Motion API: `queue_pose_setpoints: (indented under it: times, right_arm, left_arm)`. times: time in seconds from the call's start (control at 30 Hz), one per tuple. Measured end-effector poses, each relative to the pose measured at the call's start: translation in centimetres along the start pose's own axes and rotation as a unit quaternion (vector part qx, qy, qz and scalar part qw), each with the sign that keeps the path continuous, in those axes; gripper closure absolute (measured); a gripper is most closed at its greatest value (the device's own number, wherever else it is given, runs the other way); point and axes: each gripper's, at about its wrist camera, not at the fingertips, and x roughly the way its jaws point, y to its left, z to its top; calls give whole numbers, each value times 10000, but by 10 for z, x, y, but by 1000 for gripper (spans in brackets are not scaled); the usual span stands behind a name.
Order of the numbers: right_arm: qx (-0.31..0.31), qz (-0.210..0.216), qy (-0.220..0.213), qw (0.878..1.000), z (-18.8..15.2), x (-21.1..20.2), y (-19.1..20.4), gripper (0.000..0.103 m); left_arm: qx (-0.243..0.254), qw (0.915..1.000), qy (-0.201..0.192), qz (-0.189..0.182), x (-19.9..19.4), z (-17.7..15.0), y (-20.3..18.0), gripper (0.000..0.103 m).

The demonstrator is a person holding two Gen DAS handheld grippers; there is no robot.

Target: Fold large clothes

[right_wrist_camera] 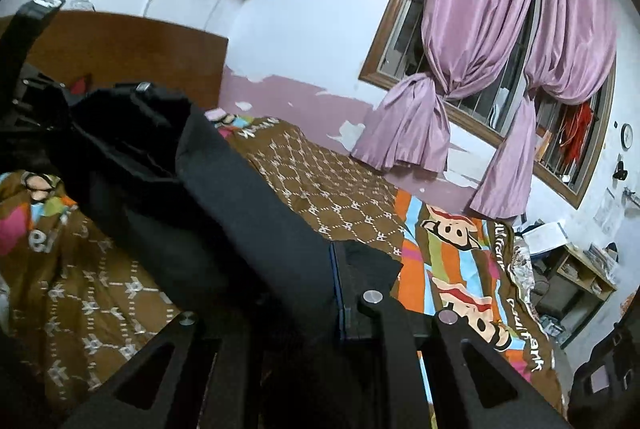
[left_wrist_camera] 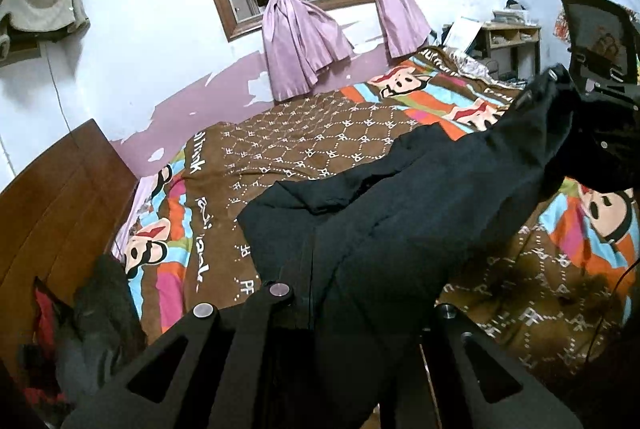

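Fingers of the left gripper (left_wrist_camera: 352, 313) and right gripper (right_wrist_camera: 280, 313) are each clamping an end of the black garment (left_wrist_camera: 420, 197), which is hanging stretched between them above the patterned bed (left_wrist_camera: 320, 137).

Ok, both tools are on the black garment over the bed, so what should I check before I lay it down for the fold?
1. Left tool gripping black garment: ok, cloth runs between its fingers.
2. Right tool gripping it: ok.
3. Garment lifted between the tools: ok, spans above the blanket.
4. Garment flat: not ok, bunched and creased.
5. Landing area on the blanket: ok, brown centre bare.
6. Which edge each tool holds: cannot tell.
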Motion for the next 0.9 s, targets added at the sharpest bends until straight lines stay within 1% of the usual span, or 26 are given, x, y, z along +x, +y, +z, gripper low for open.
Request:
queue_pose_setpoints:
  times: [0.13,0.3,0.4,0.5,0.57,0.63,0.73,0.8,0.83,0.87,0.9]
  right_arm:
    - [-171,-110,123,9997,9,42,-11,89]
    - [-326,-241,312,9987,23,100,-20,89]
    - [-444,-349,438,9974,26,136,-25,86]
    - [-544,-437,553,9960,24,163,-26,82]
    - [-551,-420,678,9953,20,185,-28,81]
    - [-548,-404,793,9945,15,204,-30,77]
    - [-532,-417,932,9934,7,231,-32,68]
    - [-442,-409,1056,9926,-1,253,-35,58]
    - [-409,-389,1092,9924,-3,260,-36,57]
    - [-371,-371,1127,9922,-7,267,-37,53]
    - [-334,-388,1136,9922,-12,275,-40,46]
  left_arm:
    - [18,9999,36,132,32,14,10,97]
    - [-145,9995,208,193,84,34,33,97]
    - [-110,9992,289,248,117,41,42,96]
    - [-32,9988,389,278,148,45,51,96]
    - [10,9986,444,304,167,44,54,95]
    - [29,9981,516,324,187,42,56,94]
    - [32,9976,596,339,213,36,60,92]
    - [-17,9975,640,313,231,31,62,92]
    - [-42,9974,648,304,240,29,63,91]
    - [-55,9974,644,308,246,27,64,89]
    - [-56,9976,618,299,254,26,64,88]
